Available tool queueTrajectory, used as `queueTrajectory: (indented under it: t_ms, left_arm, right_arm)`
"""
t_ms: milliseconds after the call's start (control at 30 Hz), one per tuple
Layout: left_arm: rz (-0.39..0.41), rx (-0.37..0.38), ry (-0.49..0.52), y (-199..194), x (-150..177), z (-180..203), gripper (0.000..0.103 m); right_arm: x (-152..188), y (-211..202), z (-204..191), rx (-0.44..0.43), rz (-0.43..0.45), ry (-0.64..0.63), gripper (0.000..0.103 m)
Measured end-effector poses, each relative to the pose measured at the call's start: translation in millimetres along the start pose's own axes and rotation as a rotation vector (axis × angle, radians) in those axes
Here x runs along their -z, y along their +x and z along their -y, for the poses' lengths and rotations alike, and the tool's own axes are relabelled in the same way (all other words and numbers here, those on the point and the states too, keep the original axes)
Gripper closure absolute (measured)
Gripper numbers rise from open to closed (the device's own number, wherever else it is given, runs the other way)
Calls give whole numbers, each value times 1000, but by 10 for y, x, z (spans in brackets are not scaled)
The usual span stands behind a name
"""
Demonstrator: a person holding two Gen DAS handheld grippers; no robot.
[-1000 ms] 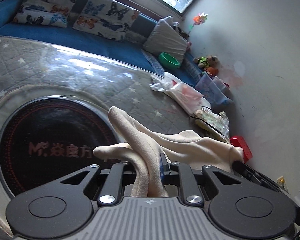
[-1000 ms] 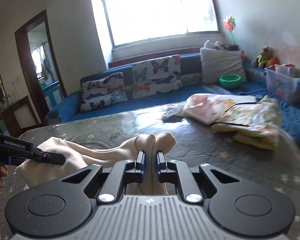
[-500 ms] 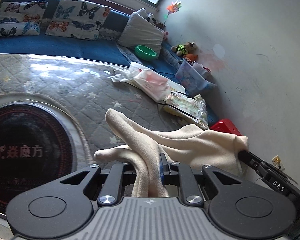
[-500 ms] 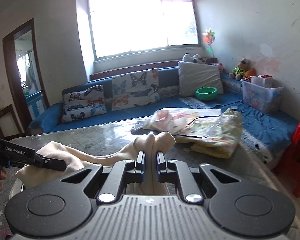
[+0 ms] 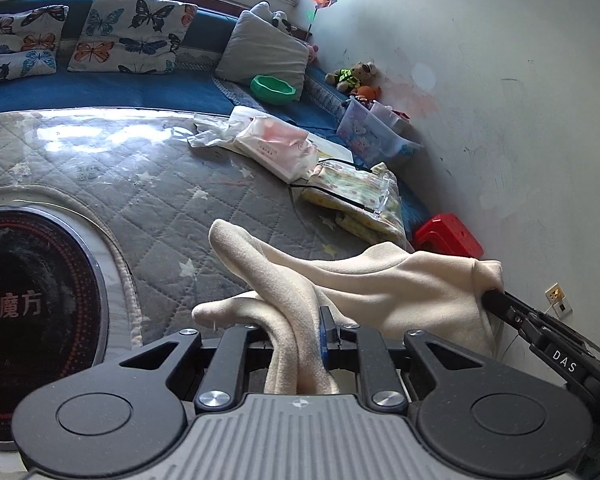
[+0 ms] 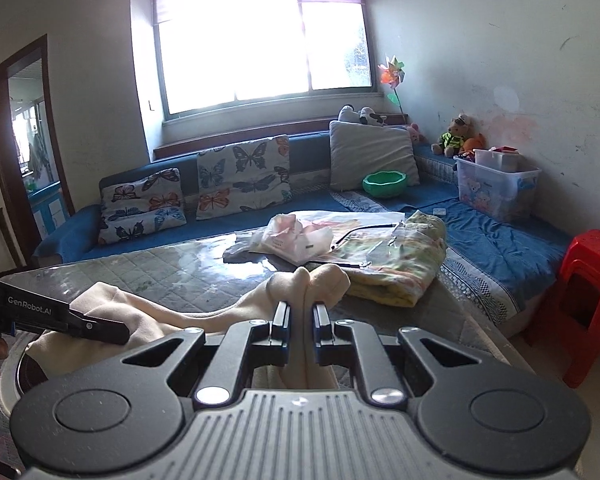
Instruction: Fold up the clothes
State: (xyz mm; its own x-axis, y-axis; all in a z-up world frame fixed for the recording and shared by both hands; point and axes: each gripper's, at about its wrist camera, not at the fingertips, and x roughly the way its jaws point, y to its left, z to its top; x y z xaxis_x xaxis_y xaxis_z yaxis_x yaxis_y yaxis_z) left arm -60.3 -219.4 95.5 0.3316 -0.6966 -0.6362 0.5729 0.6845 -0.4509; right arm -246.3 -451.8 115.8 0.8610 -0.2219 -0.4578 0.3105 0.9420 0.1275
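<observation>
Presently we hold the cream garment [image 5: 380, 284] aloft over the table [image 5: 172, 200] | left tongs [image 5: 300, 340] and right tongs [image 6: 300, 320] each clamp a bunched edge | step: lift and spread | next: lay flat near edge, keeping tension.

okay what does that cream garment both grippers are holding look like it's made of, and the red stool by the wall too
Cream garment: looks like soft fleece or brushed knit, matte and slightly fuzzy, bunching in thick rounded folds where the left gripper and right gripper pinch it. Red stool: probably moulded plastic, smooth and faintly glossy, one uniform colour.
</observation>
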Motion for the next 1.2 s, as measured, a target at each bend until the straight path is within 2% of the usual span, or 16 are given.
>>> queueTrajectory:
  t_ms: [733, 967, 1100, 1200]
  left_arm:
    - [-109, -40, 12, 413, 211, -109, 85]
    - [-128, -78, 22, 461, 251, -172, 75]
    - [-132, -121, 29, 464, 261, -249, 62]
    - [-129, -140, 24, 450, 235, -322, 61]
  right_arm:
    - [446, 333, 217, 61, -124, 56, 93]
    - [544, 441, 299, 81, -163, 76, 92]
    - [578, 510, 322, 97, -185, 72, 92]
    - [572, 525, 351, 118, -187, 72, 91]
